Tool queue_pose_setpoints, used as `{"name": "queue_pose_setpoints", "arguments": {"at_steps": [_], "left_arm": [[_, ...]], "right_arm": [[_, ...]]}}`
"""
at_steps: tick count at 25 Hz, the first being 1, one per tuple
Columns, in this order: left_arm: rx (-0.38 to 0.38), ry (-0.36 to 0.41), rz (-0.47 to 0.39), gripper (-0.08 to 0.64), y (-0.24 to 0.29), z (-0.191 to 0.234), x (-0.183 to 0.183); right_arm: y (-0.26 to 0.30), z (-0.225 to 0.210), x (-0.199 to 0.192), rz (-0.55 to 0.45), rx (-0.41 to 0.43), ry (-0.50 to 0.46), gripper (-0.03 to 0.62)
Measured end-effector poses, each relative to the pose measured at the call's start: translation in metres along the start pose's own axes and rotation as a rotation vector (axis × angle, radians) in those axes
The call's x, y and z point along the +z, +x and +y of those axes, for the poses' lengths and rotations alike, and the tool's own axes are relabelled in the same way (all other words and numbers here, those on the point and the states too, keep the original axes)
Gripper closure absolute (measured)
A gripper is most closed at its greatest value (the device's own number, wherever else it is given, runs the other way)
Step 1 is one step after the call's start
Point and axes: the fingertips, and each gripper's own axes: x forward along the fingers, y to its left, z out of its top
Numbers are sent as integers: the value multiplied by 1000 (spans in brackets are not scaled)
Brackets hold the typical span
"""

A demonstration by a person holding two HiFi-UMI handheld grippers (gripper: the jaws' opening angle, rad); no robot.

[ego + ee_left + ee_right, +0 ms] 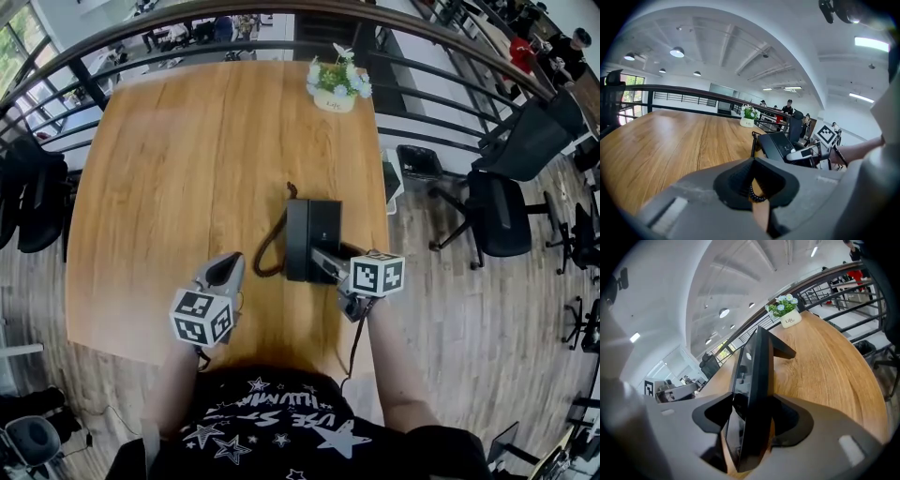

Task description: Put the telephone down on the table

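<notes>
A person stands at the near edge of a long wooden counter (187, 169) with a gripper in each hand. The black telephone (312, 234) is on the counter towards its right side, a little in from the near edge, its length running away from the person. Its stand (783, 350) juts from the underside towards the wood; whether the near end is fully down I cannot tell. The right gripper (328, 262) comes in from the near right and has that near end between its fingers. One pad lies against the glossy face and the other against the underside, with no gap that I can see, so it is grasping the telephone.

The left gripper (232, 262) hovers over the wood just left of the telephone, apart from it, pointing forward and somewhat down. Its fingers are drawn close, leaving a narrow slit, and a short curl of the black coiled cord (757, 196) shows in that slit. Whether the pads pinch it or it lies beyond them I cannot tell. More of the cord loops on the counter along the telephone's left side.

A small white flower pot (335, 94) stands at the far end of the counter, well apart from the telephone. A dark railing (441, 70) curves behind it, and black office chairs (502, 211) stand to the right.
</notes>
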Motion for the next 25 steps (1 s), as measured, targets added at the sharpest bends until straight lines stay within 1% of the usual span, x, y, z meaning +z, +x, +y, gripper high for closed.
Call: {"name": "queue_pose_setpoints", "arguments": {"at_steps": [2, 5, 9, 11, 16, 22, 25], "left_arm": [[-13, 2, -2, 558, -1, -4, 0], [-18, 0, -4, 558, -3, -7, -1], [-14, -11, -6, 558, -4, -7, -1], [-8, -17, -6, 558, -8, -6, -1], [0, -29, -17, 558, -17, -6, -2], [-6, -32, -14, 558, -30, -4, -5], [-15, -32, -15, 558, -42, 3, -6]], "right_arm": [[0, -4, -2, 3, -21, -10, 329], [-2, -9, -3, 0, -44, -9, 312], [-8, -21, -2, -11, -100, -74, 278], [-9, -19, -1, -17, -111, -101, 287], [-14, -18, -1, -36, -175, -116, 290], [-32, -7, 14, -143, -261, -136, 328], [-36, 7, 18, -172, -308, -165, 333]]}}
